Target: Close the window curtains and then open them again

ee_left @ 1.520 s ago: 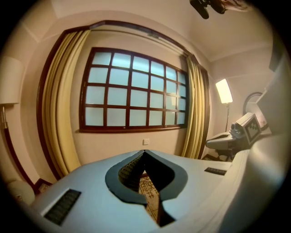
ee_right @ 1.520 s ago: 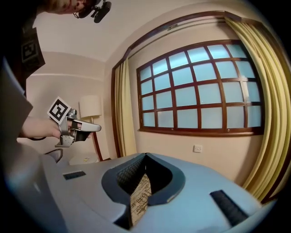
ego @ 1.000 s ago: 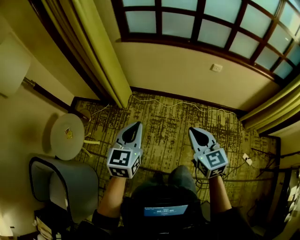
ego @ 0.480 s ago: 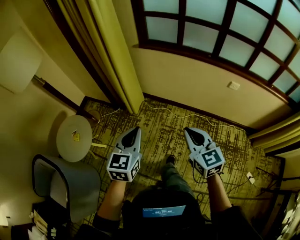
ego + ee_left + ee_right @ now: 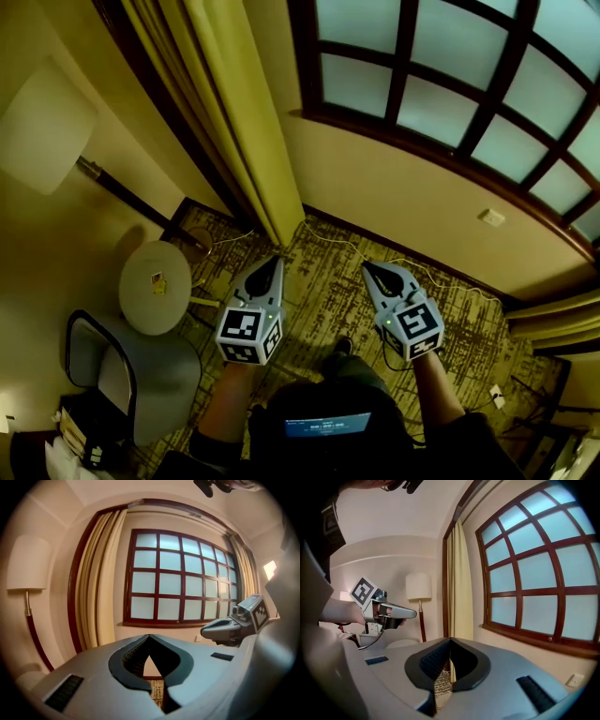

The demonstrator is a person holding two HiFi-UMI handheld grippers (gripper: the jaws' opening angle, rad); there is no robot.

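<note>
Approach looks to be the step in hand: neither curtain is drawn and neither gripper has cloth. In the head view the left gripper (image 5: 271, 262) and right gripper (image 5: 367, 267) are held side by side over the patterned carpet (image 5: 328, 246), both pointing toward the wall under the window (image 5: 441, 84). Each gripper's own view shows its jaws pressed together at the tips with nothing between them. The left curtain (image 5: 234, 122), yellow and gathered in folds, hangs at eleven o'clock from the left gripper, near its tip but apart. The right curtain (image 5: 553, 314) is bunched at the frame's four o'clock edge, well apart from both. Closing has likely not begun, so the next move calls for spreading the left jaws, reaching the left curtain's inner edge, pinching a fold and drawing it across toward one o'clock. A floor lamp (image 5: 47, 127) and round table (image 5: 141, 300) stand at nine o'clock, close enough to the curtain to mind. As for writing, only the square markers (image 5: 246, 326) on the gripper cubes are clear. The card (image 5: 157, 278) on the table and the blue screen (image 5: 330, 424) at six o'clock carry print too small to read, and no brand shows.
</note>
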